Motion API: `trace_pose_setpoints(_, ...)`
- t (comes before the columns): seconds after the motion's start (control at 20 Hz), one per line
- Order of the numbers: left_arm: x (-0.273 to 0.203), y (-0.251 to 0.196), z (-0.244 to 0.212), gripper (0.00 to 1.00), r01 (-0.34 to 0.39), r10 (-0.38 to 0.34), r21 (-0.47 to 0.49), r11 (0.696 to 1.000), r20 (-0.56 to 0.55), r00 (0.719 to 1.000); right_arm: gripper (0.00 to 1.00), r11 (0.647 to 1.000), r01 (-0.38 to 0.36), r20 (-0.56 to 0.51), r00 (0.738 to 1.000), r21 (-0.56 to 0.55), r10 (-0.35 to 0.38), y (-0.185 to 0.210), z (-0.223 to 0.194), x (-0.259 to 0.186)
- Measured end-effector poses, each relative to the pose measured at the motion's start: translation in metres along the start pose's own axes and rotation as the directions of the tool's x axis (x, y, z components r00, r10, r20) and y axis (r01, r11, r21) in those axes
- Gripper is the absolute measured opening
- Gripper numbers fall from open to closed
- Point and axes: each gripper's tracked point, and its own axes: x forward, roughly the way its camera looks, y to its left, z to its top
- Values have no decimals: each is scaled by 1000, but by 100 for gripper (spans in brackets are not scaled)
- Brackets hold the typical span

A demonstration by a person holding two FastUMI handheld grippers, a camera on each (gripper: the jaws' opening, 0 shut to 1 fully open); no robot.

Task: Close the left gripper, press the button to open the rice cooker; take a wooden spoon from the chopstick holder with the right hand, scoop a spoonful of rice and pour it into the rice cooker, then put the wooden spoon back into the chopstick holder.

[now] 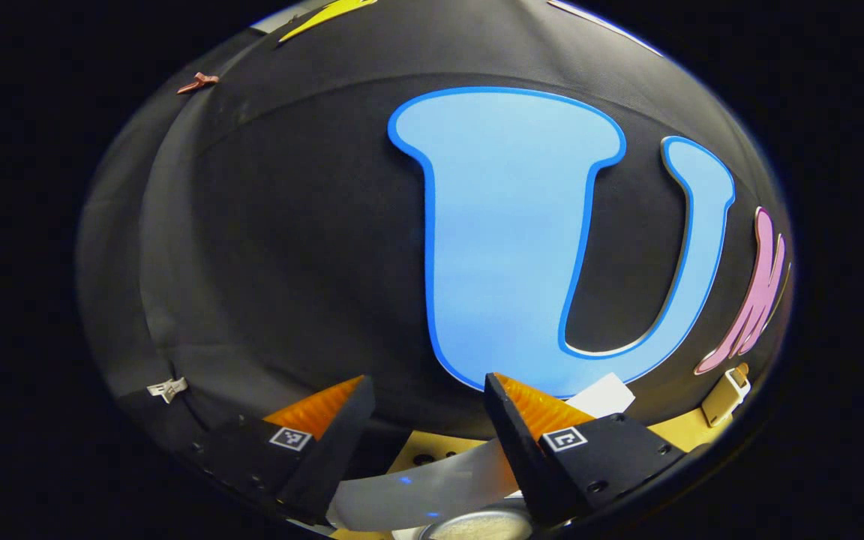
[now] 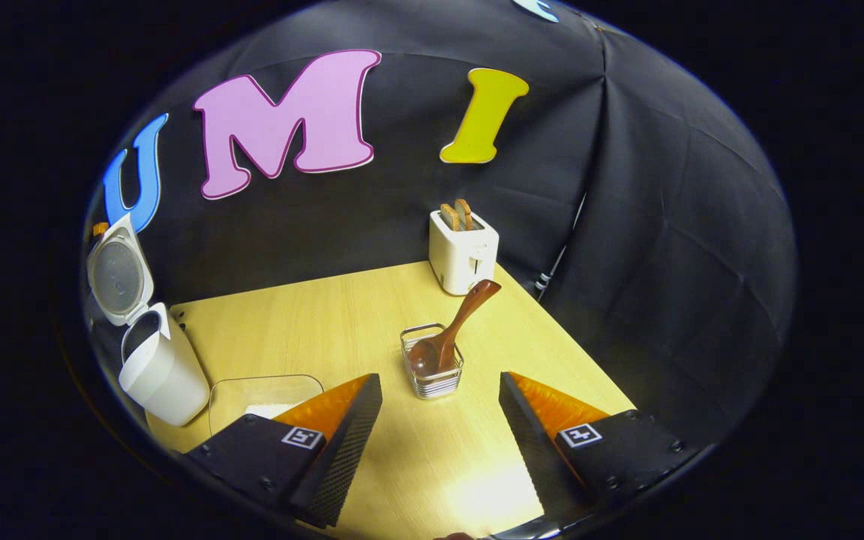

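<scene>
The spoon (image 2: 453, 324) leans in the holder (image 2: 432, 361) at mid-table, the cooker (image 2: 154, 360) open at the far left. The right gripper (image 2: 439, 420) is spread just short of it, holding nothing; a skewed grab could tip the light holder. The left gripper (image 1: 428, 427) is spread too.

No readable text; fingers (image 2: 334, 442) bear coded tags.
</scene>
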Motion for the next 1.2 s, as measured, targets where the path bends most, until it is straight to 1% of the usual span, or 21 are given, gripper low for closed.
trace_pose_setpoints(0.1, -1, 0, -1, 95, 12, -12, -15, 1000, -27, 1000, 98, 1000, -12, -8, 1000, 6, 12, 1, -3, 2)
trace_pose_setpoints(0.25, -17, -12, -15, 95, 39, -43, -50, 998, -94, 995, 98, 999, -42, -25, 999, 31, 43, 8, -9, 6)
trace_pose_setpoints(0.4, -40, -26, -33, 95, 64, -83, -102, 993, -191, 978, 98, 997, -77, -26, 997, 26, 78, 16, -12, 9)
trace_pose_setpoints(0.45, -48, -31, -41, 95, 66, -87, -104, 992, -216, 973, 98, 995, -91, -19, 996, 25, 92, 18, -11, 10)
trace_pose_setpoints(0.6, -73, -47, -61, 95, 41, -63, -91, 995, -252, 966, 98, 992, -125, -10, 992, 34, 126, 22, -11, 11)
trace_pose_setpoints(0.75, -98, -82, -99, 96, 69, -107, -126, 990, -319, 942, 98, 986, -151, -46, 987, 71, 155, 24, -26, 11)
trace_pose_setpoints(0.9, -109, -109, -134, 95, 92, -126, -113, 989, -346, 930, 99, 982, -161, -86, 982, 97, 169, 20, -42, 10)
trace_pose_setpoints(0.95, -111, -115, -147, 95, 83, -119, -114, 990, -350, 929, 99, 982, -161, -93, 981, 95, 170, 18, -46, 9)
trace_pose_setpoints(1.1, -113, -118, -170, 97, 36, -77, -130, 991, -322, 944, 99, 984, -165, -111, 979, 73, 173, 14, -54, 7)
trace_pose_setpoints(1.15, -118, -119, -176, 95, 34, -72, -124, 992, -309, 948, 99, 984, -166, -109, 979, 68, 172, 13, -54, 6)
trace_pose_setpoints(1.2, -120, -121, -184, 95, 39, -70, -106, 994, -309, 948, 99, 984, -165, -109, 979, 62, 171, 12, -55, 6)
